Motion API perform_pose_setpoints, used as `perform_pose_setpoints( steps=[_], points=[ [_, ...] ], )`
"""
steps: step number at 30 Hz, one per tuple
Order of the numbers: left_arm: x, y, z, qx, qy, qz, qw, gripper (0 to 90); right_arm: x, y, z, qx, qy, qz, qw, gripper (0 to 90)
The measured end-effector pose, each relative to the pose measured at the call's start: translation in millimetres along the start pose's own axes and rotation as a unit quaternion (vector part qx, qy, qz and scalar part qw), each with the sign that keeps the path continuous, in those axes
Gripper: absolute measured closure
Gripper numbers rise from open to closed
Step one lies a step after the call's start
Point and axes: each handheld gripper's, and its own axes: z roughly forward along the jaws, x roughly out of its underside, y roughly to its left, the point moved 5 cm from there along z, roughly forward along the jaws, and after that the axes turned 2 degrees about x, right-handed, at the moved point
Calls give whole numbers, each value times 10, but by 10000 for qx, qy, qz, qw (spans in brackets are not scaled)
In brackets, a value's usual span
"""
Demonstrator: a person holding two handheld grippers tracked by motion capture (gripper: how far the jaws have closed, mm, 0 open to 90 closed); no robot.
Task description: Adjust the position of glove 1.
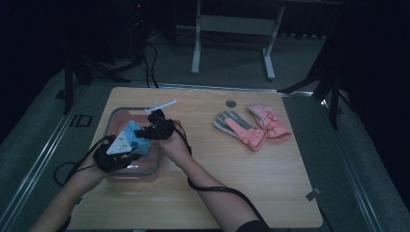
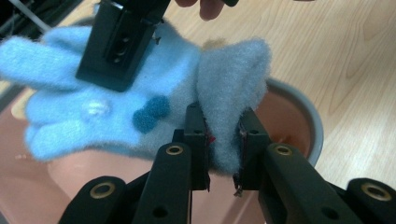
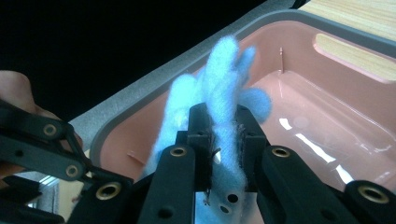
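Both grippers, left and right, have fingers clamped on the fluffy light-blue knit glove above the pink plastic bin near the tabletop's left edge; next, probably lower and release.

Open wood across the near half of the table, room to pass. Over the pink bin at the left, crowded: left gripper and right gripper close together, both clamped on a blue glove. At far right, two pink-and-grey gloves lying touching, well apart from the bin, bare wood between.
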Motion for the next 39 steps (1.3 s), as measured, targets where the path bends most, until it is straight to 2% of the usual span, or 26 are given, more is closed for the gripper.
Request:
perform_pose_setpoints(
  steps=[4, 6, 8, 9, 12, 15, 20, 21, 23, 25, 27, 30, 34, 38, 39],
  points=[
    [102, 25, 73, 53, 142, -26, 9999, 788, 49, -39, 78, -17, 93, 74, 9999, 801],
    [124, 30, 112, 91, 180, -45, 9998, 788, 102, -85, 152, 52, 210, 60, 9997, 800],
    [130, 37, 131, 112, 210, -76, 9997, 788, 102, -85, 152, 52, 210, 60, 9997, 800],
    [128, 77, 195, 139, 315, -83, 9994, 788, 153, -172, 202, 168, 285, 88, 9994, 797],
    [132, 129, 265, 184, 405, -102, 9990, 787, 177, -250, 234, 175, 325, 196, 9991, 797],
    [138, 173, 326, 208, 460, -151, 9986, 787, 171, -299, 273, 204, 338, 263, 9989, 796],
    [147, 223, 380, 212, 516, -178, 9983, 786, 153, -344, 324, 326, 393, 241, 9984, 793],
    [161, 271, 468, 242, 574, -150, 9979, 784, 158, -365, 343, 357, 411, 229, 9983, 779],
    [147, 281, 504, 240, 655, -59, 9975, 783, 152, -367, 349, 358, 412, 183, 9983, 751],
    [132, 287, 529, 333, 618, -115, 9975, 781, 142, -378, 350, 366, 446, 171, 9982, 706],
    [132, 288, 563, 346, 654, -93, 9972, 778, 133, -388, 341, 415, 449, 148, 9980, 607],
    [129, 292, 599, 343, 669, -104, 9971, 774, 138, -410, 307, 515, 421, 125, 9977, 522],
    [134, 297, 623, 391, 704, -137, 9967, 763, 134, -426, 256, 492, 330, 164, 9981, 427],
    [140, 286, 650, 453, 823, -126, 9955, 737, 135, -434, 211, 506, 235, 187, 9983, 379],
    [137, 280, 673, 478, 946, -200, 9942, 672, 136, -435, 158, 469, 145, 256, 9985, 341]
  ],
)
